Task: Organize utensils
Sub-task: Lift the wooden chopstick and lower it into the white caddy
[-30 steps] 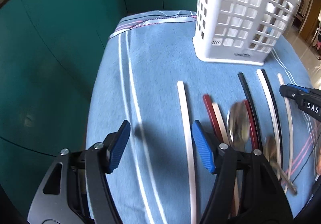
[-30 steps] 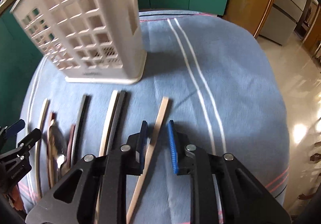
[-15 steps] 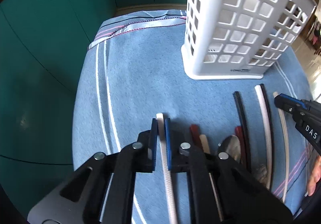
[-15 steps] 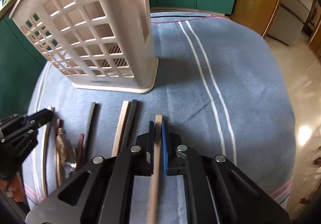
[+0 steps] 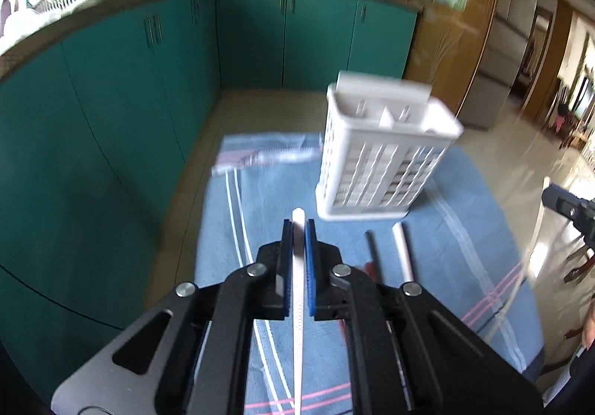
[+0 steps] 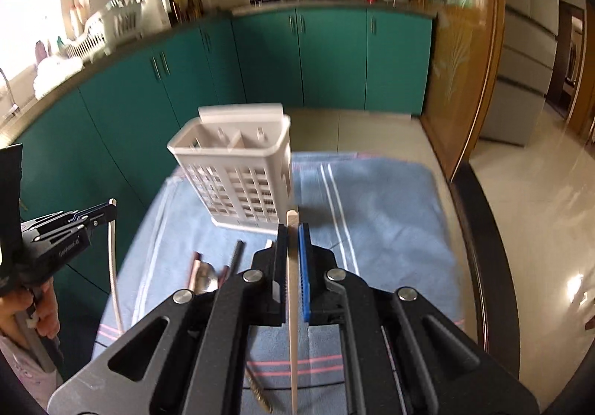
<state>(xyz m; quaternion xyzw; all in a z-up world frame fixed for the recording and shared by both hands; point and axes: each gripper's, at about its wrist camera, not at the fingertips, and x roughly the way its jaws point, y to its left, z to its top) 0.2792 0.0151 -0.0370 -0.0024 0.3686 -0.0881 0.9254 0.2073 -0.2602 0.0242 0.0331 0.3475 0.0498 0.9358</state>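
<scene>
My left gripper (image 5: 298, 229) is shut on a white chopstick (image 5: 298, 288) and holds it raised above the blue cloth; it also shows at the left of the right wrist view (image 6: 100, 214). My right gripper (image 6: 293, 232) is shut on a pale wooden chopstick (image 6: 292, 303), also raised; it shows at the right edge of the left wrist view (image 5: 557, 201). The white slotted utensil holder (image 5: 375, 162) stands upright ahead of both grippers (image 6: 238, 180), its top open. More chopsticks (image 5: 403, 251) and a metal spoon (image 6: 206, 277) lie on the cloth.
The blue striped cloth (image 6: 390, 214) covers a small table with a dark rim. Teal cabinets (image 5: 111, 110) curve around the left and back. A wooden door frame (image 6: 465, 54) and shiny tiled floor (image 6: 539, 221) are on the right.
Both grippers closed on their chopsticks, lifted them off the cloth and pulled back and up. The holder now looks smaller and farther, seen from above its rim.
</scene>
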